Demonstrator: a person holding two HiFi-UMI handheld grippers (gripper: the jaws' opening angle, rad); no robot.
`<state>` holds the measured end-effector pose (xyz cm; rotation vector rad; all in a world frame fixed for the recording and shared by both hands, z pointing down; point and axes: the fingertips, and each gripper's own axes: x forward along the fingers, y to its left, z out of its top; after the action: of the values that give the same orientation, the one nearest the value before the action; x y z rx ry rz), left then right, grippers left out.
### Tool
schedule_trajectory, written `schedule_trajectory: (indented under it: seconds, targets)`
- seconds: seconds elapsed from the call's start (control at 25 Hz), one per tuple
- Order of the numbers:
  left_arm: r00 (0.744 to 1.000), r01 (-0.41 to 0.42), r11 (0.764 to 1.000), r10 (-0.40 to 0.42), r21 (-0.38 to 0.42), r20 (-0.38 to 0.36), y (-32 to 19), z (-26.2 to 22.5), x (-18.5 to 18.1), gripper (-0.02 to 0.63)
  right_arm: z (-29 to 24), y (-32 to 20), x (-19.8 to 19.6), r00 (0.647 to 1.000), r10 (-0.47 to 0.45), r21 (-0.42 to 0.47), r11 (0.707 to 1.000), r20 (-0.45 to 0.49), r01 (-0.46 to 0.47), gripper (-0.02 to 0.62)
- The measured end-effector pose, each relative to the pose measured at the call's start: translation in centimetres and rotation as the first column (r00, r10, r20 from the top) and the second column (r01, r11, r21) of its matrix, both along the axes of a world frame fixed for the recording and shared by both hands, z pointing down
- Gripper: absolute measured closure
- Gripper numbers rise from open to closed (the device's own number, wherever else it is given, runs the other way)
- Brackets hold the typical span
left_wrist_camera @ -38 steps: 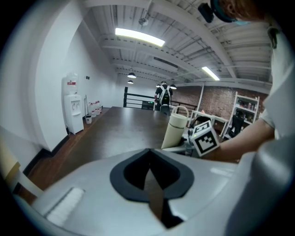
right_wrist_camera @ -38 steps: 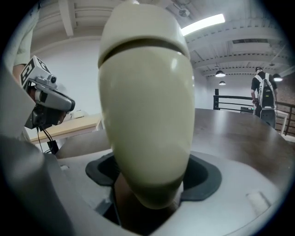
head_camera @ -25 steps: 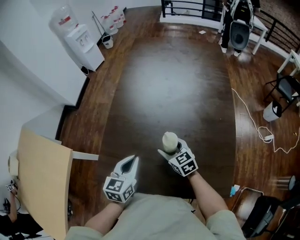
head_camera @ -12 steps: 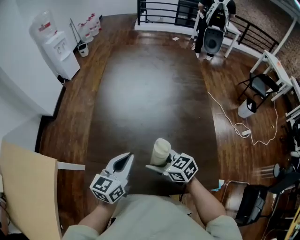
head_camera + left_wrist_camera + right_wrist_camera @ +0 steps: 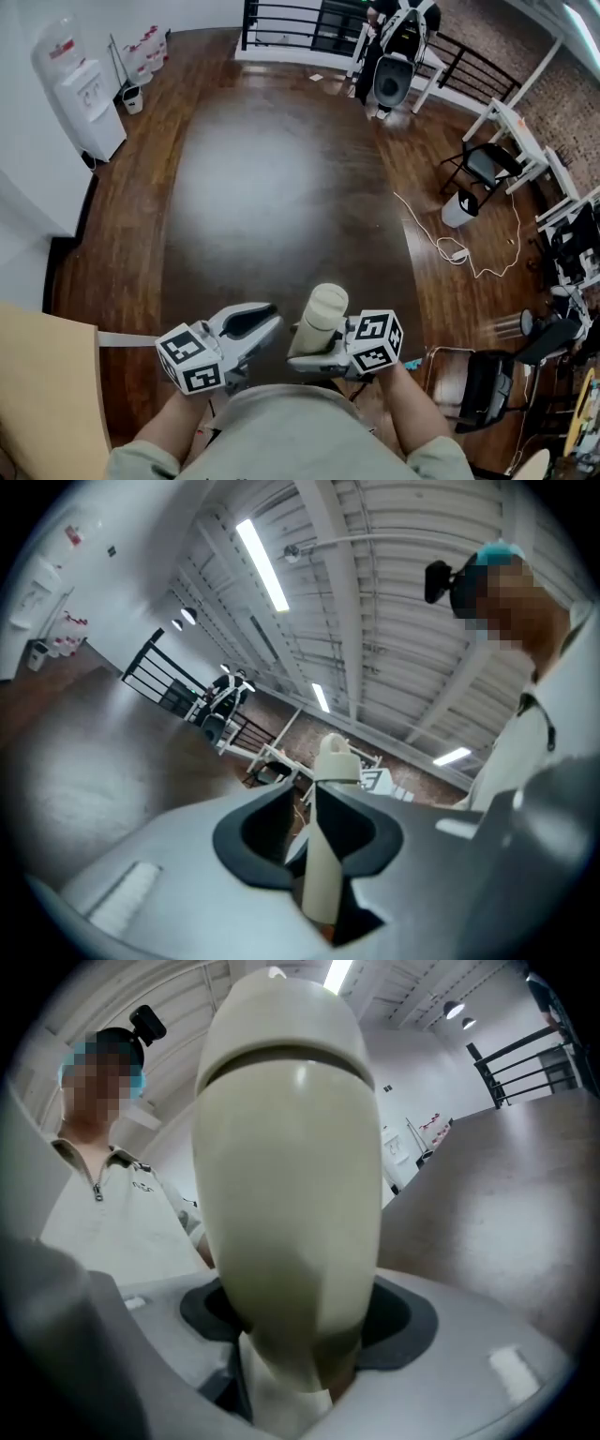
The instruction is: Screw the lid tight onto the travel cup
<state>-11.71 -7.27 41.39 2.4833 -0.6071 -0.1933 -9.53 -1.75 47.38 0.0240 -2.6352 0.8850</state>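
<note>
A cream travel cup (image 5: pixel 321 315) with its lid (image 5: pixel 281 1016) on top is held up above the near edge of the dark table (image 5: pixel 272 187). My right gripper (image 5: pixel 314 345) is shut on the cup's lower body, and in the right gripper view the cup (image 5: pixel 291 1194) fills the frame. My left gripper (image 5: pixel 268 322) lies level just left of the cup and points at it. Its jaws have just been opening and now stand a narrow gap apart with nothing between them. Through that gap the left gripper view shows the cup (image 5: pixel 328 855) and its looped lid (image 5: pixel 335 758) beyond the fingertips.
A water dispenser (image 5: pixel 80 103) stands at the far left wall. A tan board (image 5: pixel 37 394) lies at the near left. Right of the table are a black chair (image 5: pixel 483 164), a white bin (image 5: pixel 457 208) and cables (image 5: pixel 450 248) on the wooden floor.
Both grippers have risen toward the camera. The right one lifted the cup off the table. The left one swung from pointing forward to pointing right at the cup, and its jaws parted slightly.
</note>
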Motion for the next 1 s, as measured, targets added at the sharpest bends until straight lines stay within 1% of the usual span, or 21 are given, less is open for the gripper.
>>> schedule_trajectory:
  seconds: [0.08, 0.16, 0.28, 0.36, 0.48, 0.64, 0.76, 0.88, 1.0]
  targets:
    - [0.998, -0.055, 0.998, 0.054, -0.009, -0.029, 0.2, -0.4, 0.5, 0.5, -0.3, 0.5, -0.1, 1.0, -0.031, 0.013, 0.999, -0.002, 0.031, 0.287]
    - [0.993, -0.097, 0.995, 0.095, -0.028, -0.075, 0.8, -1.0, 1.0, 0.451, -0.2, 0.9, 0.0, 0.998, -0.059, 0.033, 0.998, -0.021, 0.06, 0.287]
    - [0.983, -0.123, 0.991, 0.113, -0.056, -0.147, 1.4, -2.3, 1.7, 0.369, 0.2, 0.4, -0.1, 0.995, -0.068, 0.083, 0.994, -0.071, 0.073, 0.287]
    - [0.983, -0.097, 0.994, 0.087, -0.052, -0.163, 1.6, -3.4, 2.1, 0.289, 0.6, -0.3, -0.1, 0.992, -0.05, 0.122, 0.99, -0.113, 0.064, 0.287]
    - [0.992, -0.012, 1.0, 0.011, -0.011, -0.127, 1.6, -4.5, 3.1, 0.215, 1.0, -1.1, 0.4, 0.985, -0.012, 0.165, 0.986, -0.169, 0.041, 0.287]
    - [0.996, 0.072, 0.997, -0.07, 0.03, -0.055, 1.0, -4.8, 4.0, 0.196, 1.3, -1.5, 0.8, 0.972, 0.005, 0.204, 0.978, -0.236, 0.044, 0.287]
    - [0.994, 0.111, 0.993, -0.11, 0.036, -0.018, 0.7, -4.5, 4.8, 0.192, 1.7, -1.2, 1.3, 0.959, -0.003, 0.211, 0.975, -0.283, 0.066, 0.287]
    - [0.992, 0.126, 0.991, -0.127, 0.038, 0.01, 0.5, -4.2, 5.5, 0.192, 2.0, -0.7, 1.8, 0.95, -0.019, 0.209, 0.974, -0.312, 0.088, 0.287]
    - [0.993, 0.115, 0.993, -0.116, 0.038, 0.028, 0.5, -3.7, 6.3, 0.198, 1.9, -0.2, 2.1, 0.947, -0.048, 0.207, 0.971, -0.317, 0.118, 0.287]
